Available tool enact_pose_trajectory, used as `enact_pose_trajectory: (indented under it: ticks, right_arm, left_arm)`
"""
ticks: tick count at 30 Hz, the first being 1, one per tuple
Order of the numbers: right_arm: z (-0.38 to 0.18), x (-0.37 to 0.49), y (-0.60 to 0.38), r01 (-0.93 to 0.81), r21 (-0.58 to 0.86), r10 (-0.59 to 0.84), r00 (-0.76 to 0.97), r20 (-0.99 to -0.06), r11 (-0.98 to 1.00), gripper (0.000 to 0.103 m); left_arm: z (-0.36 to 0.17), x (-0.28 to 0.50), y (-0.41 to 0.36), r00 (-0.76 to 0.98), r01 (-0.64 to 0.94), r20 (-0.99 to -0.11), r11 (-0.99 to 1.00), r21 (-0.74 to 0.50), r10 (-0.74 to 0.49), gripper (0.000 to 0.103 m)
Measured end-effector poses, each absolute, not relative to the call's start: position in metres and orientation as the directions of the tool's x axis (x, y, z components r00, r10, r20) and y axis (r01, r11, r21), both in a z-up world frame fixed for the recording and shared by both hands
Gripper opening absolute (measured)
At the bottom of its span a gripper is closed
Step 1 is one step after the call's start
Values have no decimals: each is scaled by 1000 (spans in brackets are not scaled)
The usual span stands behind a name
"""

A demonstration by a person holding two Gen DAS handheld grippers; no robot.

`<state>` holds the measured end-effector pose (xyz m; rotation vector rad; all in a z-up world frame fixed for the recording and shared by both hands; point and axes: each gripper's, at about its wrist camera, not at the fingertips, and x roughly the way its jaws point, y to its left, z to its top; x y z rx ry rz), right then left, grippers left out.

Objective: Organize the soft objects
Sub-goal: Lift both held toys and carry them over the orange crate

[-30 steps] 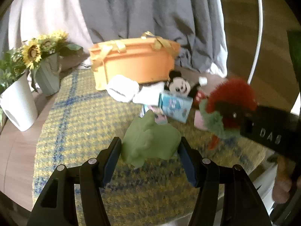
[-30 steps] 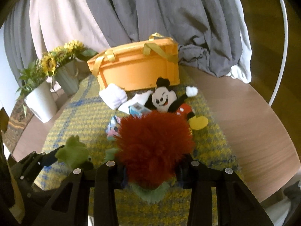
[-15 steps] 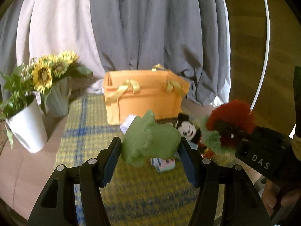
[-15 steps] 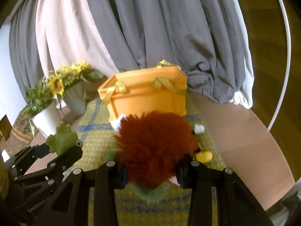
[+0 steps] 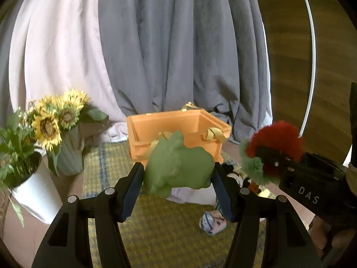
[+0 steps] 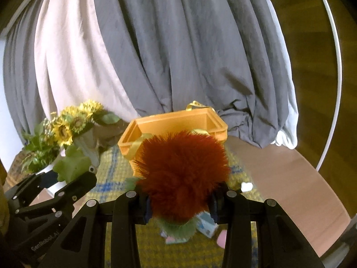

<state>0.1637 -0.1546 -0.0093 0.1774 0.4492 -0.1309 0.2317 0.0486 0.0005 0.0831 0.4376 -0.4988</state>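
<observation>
Hanging across the far side are two drapes: one grey curtain (image 5: pixel 178 51) and one pale sheet (image 5: pixel 60 51) left of it. Below them one round table (image 6: pixel 290 174) carries one yellow-and-blue checked mat (image 5: pixel 160 230).

One orange bin (image 5: pixel 178 131) stands open at the far end of the mat, its long axis running left to right, with gold ribbon handles on its rim. Left of it are two pots: one white pot (image 5: pixel 35 196) of green leaves nearer, and one grey vase (image 5: pixel 71 156) of sunflowers farther back.

Two grippers are in the air over the near part of the mat, both pointing toward the bin. The left gripper (image 5: pixel 177 178) has its fingers clenched on one green plush (image 5: pixel 178 167), whose long axis lies across the jaws, left to right; which end is its head I cannot tell. The right gripper (image 6: pixel 180 203) squeezes one red plush (image 6: pixel 183 174), a round shaggy ball with a green fringe below (no clear long axis or facing). In the left view the red plush (image 5: pixel 276 140) sits to the right, level with the green one and well apart from it.

Lying on the mat beneath are smaller soft things, partly hidden: one white cloth (image 5: pixel 191 195), one black-eared plush (image 5: pixel 232 172), and one small printed pouch (image 5: pixel 212 223) nearest.
</observation>
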Motion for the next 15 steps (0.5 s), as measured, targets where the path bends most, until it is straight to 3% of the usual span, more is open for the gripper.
enact_pose_trajectory:
  ticks: [15]
  right_arm:
    - [17,207,-167,115,100,-68,922,-381,988,39]
  left_arm:
    - [26,273,24,846,401,-366,915,-41,-387,60]
